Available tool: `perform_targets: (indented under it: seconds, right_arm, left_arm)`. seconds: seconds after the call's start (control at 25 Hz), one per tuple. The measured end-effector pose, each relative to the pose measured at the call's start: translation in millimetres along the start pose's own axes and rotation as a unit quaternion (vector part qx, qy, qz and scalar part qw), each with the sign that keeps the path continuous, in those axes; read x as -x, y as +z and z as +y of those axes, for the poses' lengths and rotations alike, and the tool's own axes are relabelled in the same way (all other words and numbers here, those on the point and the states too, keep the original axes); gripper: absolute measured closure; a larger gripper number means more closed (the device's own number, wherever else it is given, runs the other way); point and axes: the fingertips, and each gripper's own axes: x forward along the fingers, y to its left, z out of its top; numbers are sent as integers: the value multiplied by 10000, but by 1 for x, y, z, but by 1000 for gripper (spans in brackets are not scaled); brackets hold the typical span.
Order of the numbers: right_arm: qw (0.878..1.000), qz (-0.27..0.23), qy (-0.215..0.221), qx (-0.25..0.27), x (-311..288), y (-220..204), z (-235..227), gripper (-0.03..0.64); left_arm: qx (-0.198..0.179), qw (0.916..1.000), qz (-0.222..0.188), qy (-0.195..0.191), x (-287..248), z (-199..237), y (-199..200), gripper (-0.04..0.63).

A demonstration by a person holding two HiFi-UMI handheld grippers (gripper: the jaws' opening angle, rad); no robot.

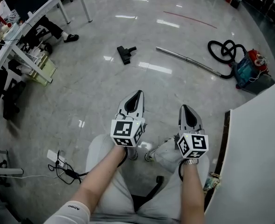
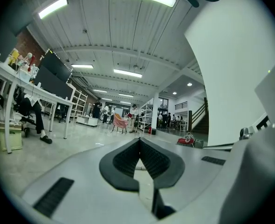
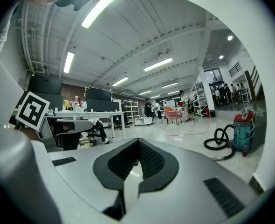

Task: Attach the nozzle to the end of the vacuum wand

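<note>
Lying well beyond left claw (image 1: pixel 138 94) and right claw (image 1: pixel 183 108): nozzle (image 1: pixel 125 54), wand (image 1: pixel 189 59).

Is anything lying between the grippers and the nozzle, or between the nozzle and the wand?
Nothing visible does. Only open floor separates the left gripper and right gripper from the nozzle, and the nozzle from the free end of the wand.

nozzle (image 1: pixel 125 54) on floor up ahead, bit left of centre. vacuum wand (image 1: pixel 189 60) flat on floor to its right, clear gap between them. wand's far end runs into hose (image 1: pixel 223 50), vacuum cleaner (image 1: pixel 249 68) just behind that, far right. counter (image 1: pixel 43 7) along left side. left gripper (image 1: pixel 138 94) and right gripper (image 1: pixel 184 108) side by side, well short of both.
</note>
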Motion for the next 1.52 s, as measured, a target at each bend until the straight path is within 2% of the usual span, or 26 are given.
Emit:
perform_targets:
  seconds: [0.12,0.28,0.4,0.56,0.72,0.88,1.08,1.24,1.36,1.52]
  right_arm:
    - [9995,-138,-49,-264,-13,10,-7,612]
    - [9995,-217,-7,-244,-23,19,-6,612]
    - [9995,-203,14,-256,-33,18,-9,612]
    - [9990,-228,22,-375,-58,22,-14,612]
    - [9997,-115,132,-158,-87,20,-10,612]
    - [9993,165,234,244,-111,10,-16,612]
    - [9994,147,164,254,-151,20,-27,612]
    - [9986,99,308,423,-182,33,-27,612]
    - [9992,-12,272,285,-199,43,-37,612]
    - [9995,1,276,161,-215,44,-51,612]
  left_arm:
    - [73,9999,-76,-7,-8,1,7,588]
    - [103,9997,-201,-52,-15,-1,13,588]
    - [-29,9998,-183,-4,-26,6,1,588]
    - [180,9996,-100,205,-48,26,-15,588]
    - [-57,9993,-374,50,-74,29,5,588]
    - [124,9984,-538,116,-98,46,20,589]
    - [141,9963,-827,192,-127,68,51,588]
    - [146,9966,-748,298,-153,88,53,588]
    - [82,9970,-686,347,-169,98,53,588]
    - [175,9968,-694,345,-189,101,53,588]
